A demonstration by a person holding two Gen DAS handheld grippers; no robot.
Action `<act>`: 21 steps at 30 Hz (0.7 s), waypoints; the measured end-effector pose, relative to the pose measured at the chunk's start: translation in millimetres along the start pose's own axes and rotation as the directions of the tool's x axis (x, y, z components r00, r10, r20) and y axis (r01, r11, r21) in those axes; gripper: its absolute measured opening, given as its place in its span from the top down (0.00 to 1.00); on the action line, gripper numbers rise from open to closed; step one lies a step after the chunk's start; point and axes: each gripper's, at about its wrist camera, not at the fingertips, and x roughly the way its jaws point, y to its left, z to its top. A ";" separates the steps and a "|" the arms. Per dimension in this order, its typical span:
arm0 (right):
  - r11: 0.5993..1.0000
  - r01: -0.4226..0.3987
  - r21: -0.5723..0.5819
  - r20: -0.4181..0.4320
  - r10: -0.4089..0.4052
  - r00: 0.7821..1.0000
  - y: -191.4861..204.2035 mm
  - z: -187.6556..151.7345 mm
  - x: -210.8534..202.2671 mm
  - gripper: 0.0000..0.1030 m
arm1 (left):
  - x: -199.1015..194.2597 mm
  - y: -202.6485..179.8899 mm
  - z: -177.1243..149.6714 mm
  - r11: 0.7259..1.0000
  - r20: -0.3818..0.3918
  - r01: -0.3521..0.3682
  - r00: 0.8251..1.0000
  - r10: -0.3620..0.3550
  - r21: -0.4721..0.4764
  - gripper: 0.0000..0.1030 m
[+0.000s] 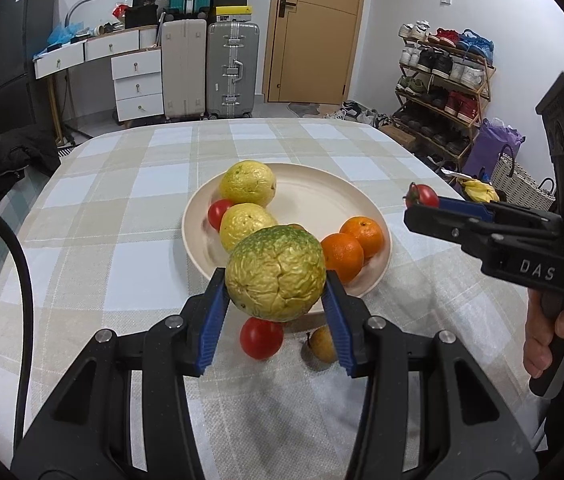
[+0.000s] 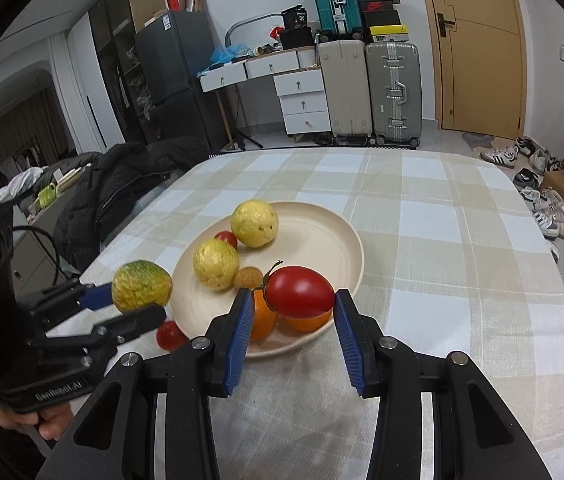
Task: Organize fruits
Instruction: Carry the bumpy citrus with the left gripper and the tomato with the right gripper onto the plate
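Observation:
My left gripper is shut on a wrinkled green-yellow fruit and holds it above the near rim of a cream plate. My right gripper is shut on a red tomato, held above the plate's near edge. On the plate lie two yellow wrinkled fruits, a small tomato, two oranges and a small brown fruit. On the cloth by the plate lie a red tomato and a small brown fruit.
The table has a checked cloth. A black jacket lies off its left edge. Suitcases, drawers and a door stand behind; a shoe rack and a basket stand at the right.

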 end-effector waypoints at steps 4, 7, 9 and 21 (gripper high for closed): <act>1.000 -0.006 0.006 0.001 0.006 1.000 1.7 6.0 4.5 0.59 | 6.4 -4.1 4.1 1.000 -0.001 0.001 1.000 -0.001 -0.005 0.57; 1.000 -0.016 0.012 0.004 0.016 1.000 2.3 10.3 7.7 0.59 | 13.0 -6.9 6.2 1.000 -0.006 -0.001 1.000 0.001 0.002 0.57; 0.999 -0.025 0.021 0.003 0.025 1.000 1.7 12.9 10.9 0.59 | 18.2 -8.1 6.7 1.000 -0.010 -0.006 1.000 0.006 0.005 0.57; 0.999 -0.028 0.029 -0.020 0.028 0.999 2.3 19.5 32.5 0.59 | 49.7 -1.8 7.4 1.000 -0.055 -0.013 0.998 0.012 -0.017 0.57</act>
